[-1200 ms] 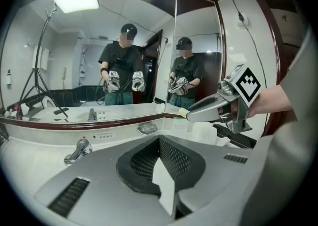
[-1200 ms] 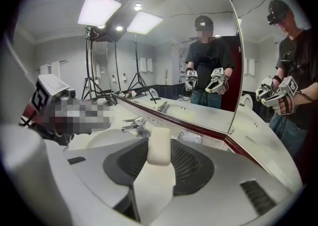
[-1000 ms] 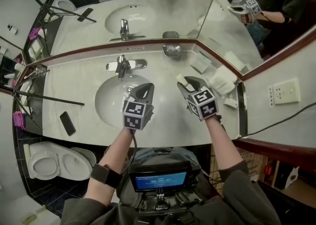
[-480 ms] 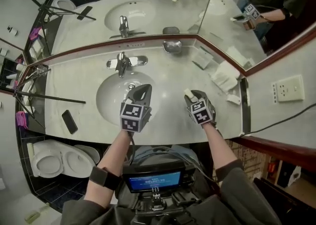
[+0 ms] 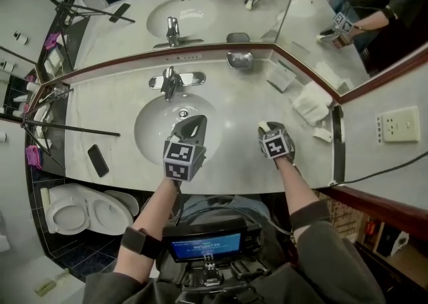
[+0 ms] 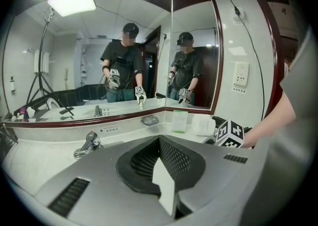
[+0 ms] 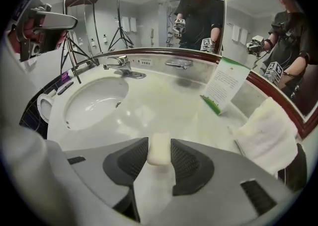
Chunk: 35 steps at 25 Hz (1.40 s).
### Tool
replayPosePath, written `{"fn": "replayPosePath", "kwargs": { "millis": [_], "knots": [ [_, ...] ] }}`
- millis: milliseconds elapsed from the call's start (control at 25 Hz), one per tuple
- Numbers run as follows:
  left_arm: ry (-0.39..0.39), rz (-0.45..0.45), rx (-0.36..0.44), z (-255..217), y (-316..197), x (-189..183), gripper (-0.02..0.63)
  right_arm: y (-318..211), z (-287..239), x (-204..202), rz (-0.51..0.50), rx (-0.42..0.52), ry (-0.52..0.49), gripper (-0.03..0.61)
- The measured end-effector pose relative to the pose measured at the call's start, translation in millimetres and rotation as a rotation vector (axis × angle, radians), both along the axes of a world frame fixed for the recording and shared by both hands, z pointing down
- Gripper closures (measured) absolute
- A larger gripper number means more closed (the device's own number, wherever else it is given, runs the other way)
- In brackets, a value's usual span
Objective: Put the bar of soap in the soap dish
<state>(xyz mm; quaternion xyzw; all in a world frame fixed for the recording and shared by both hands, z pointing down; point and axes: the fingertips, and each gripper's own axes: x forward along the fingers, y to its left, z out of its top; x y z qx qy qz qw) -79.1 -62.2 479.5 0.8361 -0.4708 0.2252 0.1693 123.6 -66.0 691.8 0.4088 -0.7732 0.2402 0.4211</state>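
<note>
Counter (image 7: 169,102): soap bar (image 7: 160,151) pinched in right hand-held gripper (image 7: 159,144).

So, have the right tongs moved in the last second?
Yes. The right tongs, shut on the soap bar, have sunk toward the countertop, right of the sink basin.

Pale counter (image 5: 234,105), corner mirrors (image 5: 214,12), toilet (image 5: 70,214), dark floor (image 5: 70,259)

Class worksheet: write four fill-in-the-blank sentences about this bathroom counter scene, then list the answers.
The right claw is shut on a bar of ____.
The left claw is shut and holds ____.
The dark phone lies on the counter to the ____ of the basin.
The soap dish stands at the foot of the ____.
Answers: soap; nothing; left; mirror.
</note>
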Motion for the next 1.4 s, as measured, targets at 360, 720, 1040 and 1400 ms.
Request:
{"fn": "replayPosePath", "kwargs": {
  "millis": [360,720,1040,1400],
  "knots": [
    [-0.009,-0.012,-0.018,6,1,-7,0.612,5,27,6,-0.026,-0.075,0.053,0.407],
    [-0.002,-0.014,-0.022,8,-1,-9,0.612,6,29,3,-0.037,-0.075,0.057,0.373],
    [0.024,-0.013,-0.014,9,2,-5,0.612,-2,-2,0,-0.035,-0.019,0.029,0.377],
    [0.067,0.017,0.008,6,3,9,0.612,-19,-102,-11,-0.016,0.171,-0.161,0.542]
  ]
}}
